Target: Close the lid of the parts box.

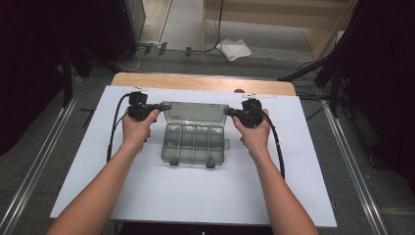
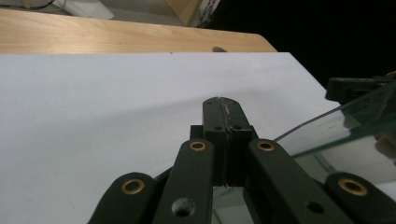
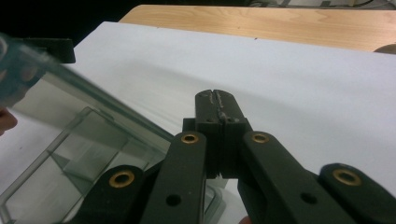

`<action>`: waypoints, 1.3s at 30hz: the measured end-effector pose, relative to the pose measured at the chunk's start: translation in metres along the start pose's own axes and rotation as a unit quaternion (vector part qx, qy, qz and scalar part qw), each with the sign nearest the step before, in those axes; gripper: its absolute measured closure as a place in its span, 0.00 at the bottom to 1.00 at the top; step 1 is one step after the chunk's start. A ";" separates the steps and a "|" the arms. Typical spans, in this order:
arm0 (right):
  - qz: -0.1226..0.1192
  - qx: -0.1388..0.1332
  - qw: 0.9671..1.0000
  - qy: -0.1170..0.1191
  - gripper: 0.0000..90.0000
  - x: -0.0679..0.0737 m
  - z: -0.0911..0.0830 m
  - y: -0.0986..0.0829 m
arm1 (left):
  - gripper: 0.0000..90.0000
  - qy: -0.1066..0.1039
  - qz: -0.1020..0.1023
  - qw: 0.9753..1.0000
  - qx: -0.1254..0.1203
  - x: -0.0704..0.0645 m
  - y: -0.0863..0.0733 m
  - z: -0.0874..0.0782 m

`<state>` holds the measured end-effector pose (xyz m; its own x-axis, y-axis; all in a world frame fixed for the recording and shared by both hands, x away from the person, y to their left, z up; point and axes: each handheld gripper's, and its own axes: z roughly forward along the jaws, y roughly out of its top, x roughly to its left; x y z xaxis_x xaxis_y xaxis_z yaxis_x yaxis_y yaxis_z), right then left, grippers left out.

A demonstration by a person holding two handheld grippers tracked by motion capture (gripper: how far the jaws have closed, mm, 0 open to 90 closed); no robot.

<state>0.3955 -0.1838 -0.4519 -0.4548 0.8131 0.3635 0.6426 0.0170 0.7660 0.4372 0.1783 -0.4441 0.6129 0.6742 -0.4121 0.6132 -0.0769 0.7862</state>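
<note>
I hold 2 grippers over a white board (image 1: 147, 196) that lies on a wooden table (image 1: 205, 82). Between them sits a clear plastic box (image 1: 194, 143) with divided compartments, near the middle of the board, its lid (image 1: 195, 112) raised at the far side. My left gripper (image 1: 165, 106) reaches in from the left and its tips meet the lid's left end; my right gripper (image 1: 229, 111) reaches in from the right to the lid's right end. In the left gripper view my jaws stand pressed together, black face against black face, with the curved edge of the clear lid (image 2: 345, 121) just beside them on the right, and I cannot tell whether any of the lid is pinched between them. In the right gripper view my jaws are likewise closed against each other, the lid (image 3: 88, 100) slanting up just to their left and the box's clear compartments (image 3: 70, 168) below it; again I cannot tell if they nip the plastic. My left hand (image 1: 137, 128) and right hand (image 1: 254, 133) wrap the handles, and a black cable (image 1: 113, 128) trails from each.
</note>
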 end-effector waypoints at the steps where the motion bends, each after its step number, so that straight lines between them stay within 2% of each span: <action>1: -0.001 0.000 1.000 0.001 1.00 0.001 -0.001 -0.001 | 1.00 -0.003 0.003 1.000 -0.001 -0.001 -0.001 -0.001; 8: -0.013 -0.004 1.000 0.008 1.00 0.007 -0.007 -0.009 | 1.00 -0.005 0.022 1.000 -0.001 -0.011 -0.006 -0.008; 12: -0.023 -0.007 1.000 0.009 1.00 0.011 -0.010 -0.013 | 1.00 -0.006 0.022 1.000 -0.005 -0.014 -0.012 -0.011; 19: -0.041 -0.005 0.999 0.011 1.00 0.017 -0.012 -0.022 | 1.00 -0.002 0.038 0.999 -0.002 -0.019 -0.022 -0.015; 22: -0.049 -0.003 0.999 0.010 1.00 0.020 -0.012 -0.026 | 1.00 -0.004 0.039 0.999 -0.003 -0.021 -0.026 -0.016; 25: -0.046 -0.003 0.999 0.011 1.00 0.021 -0.013 -0.030 | 1.00 -0.005 0.045 0.999 -0.002 -0.023 -0.029 -0.017; 39: -0.065 -0.010 0.998 0.012 1.00 0.028 -0.021 -0.049 | 1.00 -0.002 0.068 0.998 0.005 -0.030 -0.047 -0.029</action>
<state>0.3389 -0.1744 -0.4679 -0.5486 0.7903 0.2727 0.5648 0.1099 0.8179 0.3753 0.1828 -0.4555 0.6924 0.6543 -0.3042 0.5299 -0.1749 0.8299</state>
